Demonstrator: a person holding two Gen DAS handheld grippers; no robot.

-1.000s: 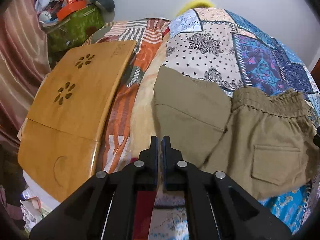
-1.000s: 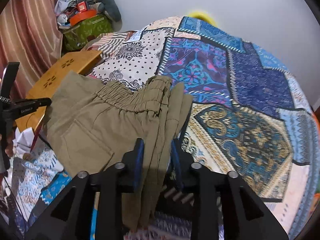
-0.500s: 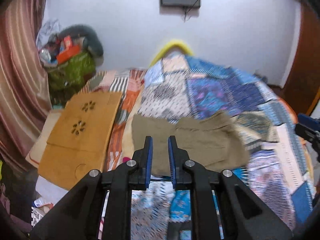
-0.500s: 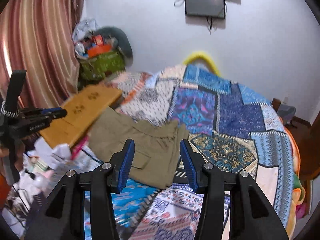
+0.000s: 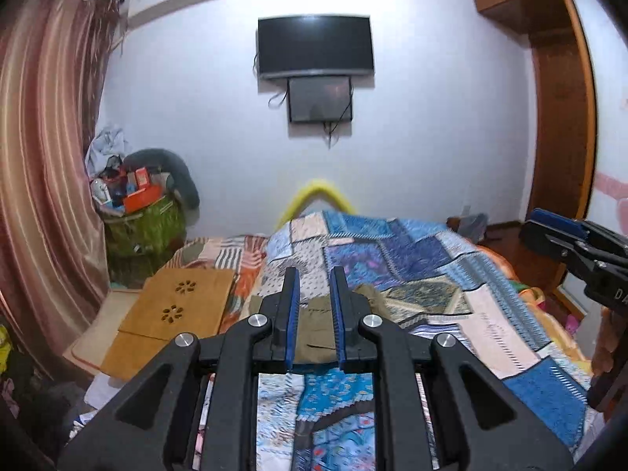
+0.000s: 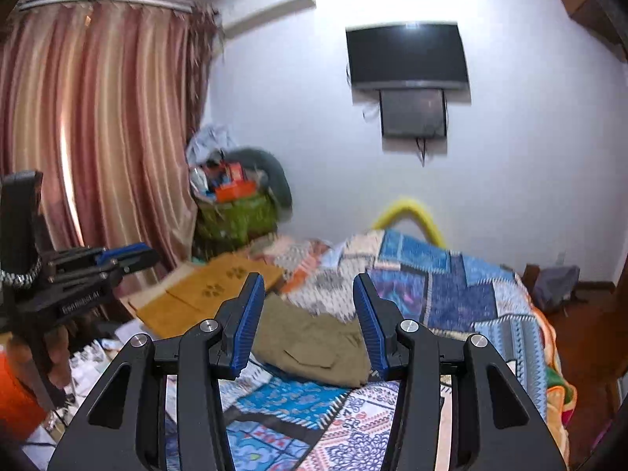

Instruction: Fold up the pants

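The olive pants [image 6: 314, 343] lie folded into a compact stack on the patchwork bedspread [image 6: 451, 286], a back pocket facing up. In the left wrist view the pants [image 5: 316, 324] show between the fingers, far ahead. My left gripper [image 5: 314, 280] is open and empty, held well back from the bed; it also shows at the left of the right wrist view [image 6: 125, 257]. My right gripper [image 6: 308, 286] is wide open and empty, raised back from the pants; it shows at the right edge of the left wrist view [image 5: 549, 227].
A wooden lap desk [image 5: 176, 308] lies left of the pants on a striped cloth. A green bag of clutter [image 5: 143, 227] stands in the corner by the curtain [image 6: 98, 137]. A TV [image 5: 314, 47] hangs on the far wall. A wooden wardrobe [image 5: 557, 117] stands at right.
Both grippers let go of the pants, opened and pulled up and back from the bed. The pants now lie folded and much farther away in both views.
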